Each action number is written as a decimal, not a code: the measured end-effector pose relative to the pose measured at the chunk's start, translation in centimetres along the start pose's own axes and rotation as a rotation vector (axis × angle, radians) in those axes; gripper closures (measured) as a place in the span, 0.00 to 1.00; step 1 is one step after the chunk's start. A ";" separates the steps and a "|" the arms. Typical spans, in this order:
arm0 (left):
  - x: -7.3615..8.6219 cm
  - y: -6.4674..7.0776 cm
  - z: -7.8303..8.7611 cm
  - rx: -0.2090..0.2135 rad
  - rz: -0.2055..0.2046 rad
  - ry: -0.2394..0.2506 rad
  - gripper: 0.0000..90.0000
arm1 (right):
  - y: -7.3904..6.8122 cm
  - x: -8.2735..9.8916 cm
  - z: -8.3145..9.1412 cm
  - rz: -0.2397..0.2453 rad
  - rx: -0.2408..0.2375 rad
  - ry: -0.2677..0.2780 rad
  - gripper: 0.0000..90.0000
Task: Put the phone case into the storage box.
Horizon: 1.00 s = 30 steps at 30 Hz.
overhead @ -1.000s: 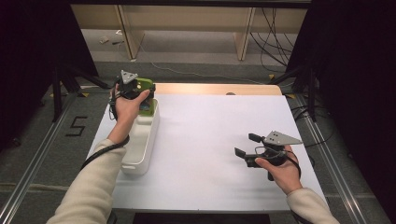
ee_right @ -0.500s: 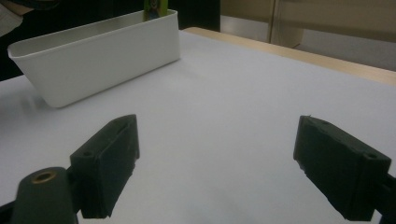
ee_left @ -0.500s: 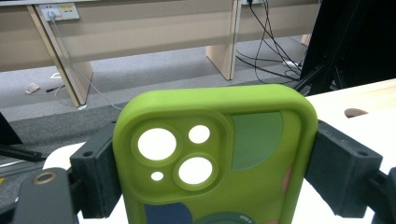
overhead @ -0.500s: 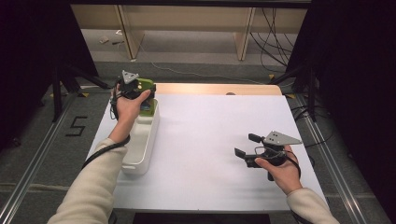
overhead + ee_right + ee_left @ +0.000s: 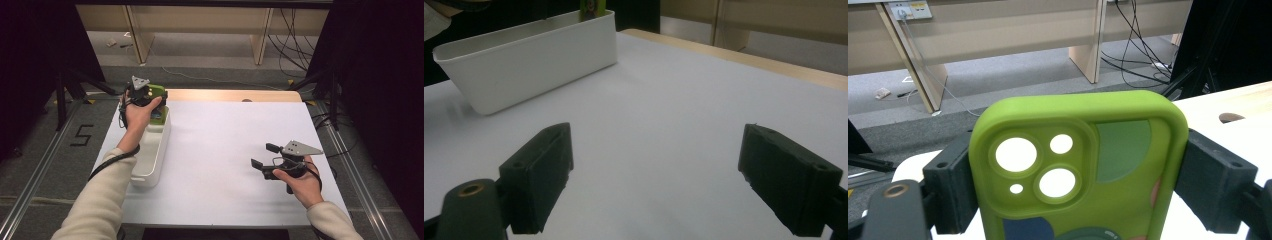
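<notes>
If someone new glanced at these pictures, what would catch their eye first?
Probably the bright green phone case, clamped between the left claw's jaws above the far end of the white bin. Next, the right claw, open and holding nothing, low over the white table.

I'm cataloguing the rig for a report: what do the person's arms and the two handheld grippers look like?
Both arms wear cream long sleeves. Each gripper, left gripper and right gripper, is black with blocky jaws, topped by a grey three-cornered plate. A black cable trails along the left sleeve.
</notes>
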<state>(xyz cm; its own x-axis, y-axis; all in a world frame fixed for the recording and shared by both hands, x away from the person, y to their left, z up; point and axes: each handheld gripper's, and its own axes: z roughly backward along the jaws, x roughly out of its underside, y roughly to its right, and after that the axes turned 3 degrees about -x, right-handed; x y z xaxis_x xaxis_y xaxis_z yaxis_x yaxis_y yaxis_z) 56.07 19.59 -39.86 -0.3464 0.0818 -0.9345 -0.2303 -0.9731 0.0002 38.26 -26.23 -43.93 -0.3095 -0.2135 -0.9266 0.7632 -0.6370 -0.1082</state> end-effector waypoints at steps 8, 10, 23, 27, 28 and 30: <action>0.2 -0.1 -0.2 0.002 -0.001 -0.009 0.17 | 0.0 0.0 0.0 0.000 0.000 -0.004 0.17; 0.2 -0.1 -0.2 0.003 -0.003 -0.010 0.17 | 0.0 0.0 0.0 0.000 0.000 -0.004 0.17; 0.4 0.0 -0.5 0.002 -0.001 -0.019 0.17 | 0.0 0.0 0.0 -0.001 0.000 -0.005 0.17; 0.6 0.1 -0.6 0.002 -0.003 -0.026 0.17 | 0.0 0.0 0.0 -0.001 0.000 -0.005 0.17; 0.6 0.1 -0.6 0.003 -0.004 -0.026 0.17 | 0.0 0.0 0.0 -0.001 0.001 -0.004 0.17; 0.6 0.1 -0.7 0.002 -0.003 -0.030 0.17 | 0.0 0.0 0.0 -0.001 0.000 -0.004 0.17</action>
<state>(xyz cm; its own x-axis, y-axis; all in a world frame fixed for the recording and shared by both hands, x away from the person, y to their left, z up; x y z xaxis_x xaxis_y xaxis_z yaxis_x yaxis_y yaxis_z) 56.43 19.45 -40.70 -0.3725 0.0911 -0.9236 -0.2329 -0.9725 -0.0019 38.28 -26.21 -43.98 -0.3126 -0.2160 -0.9250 0.7628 -0.6373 -0.1090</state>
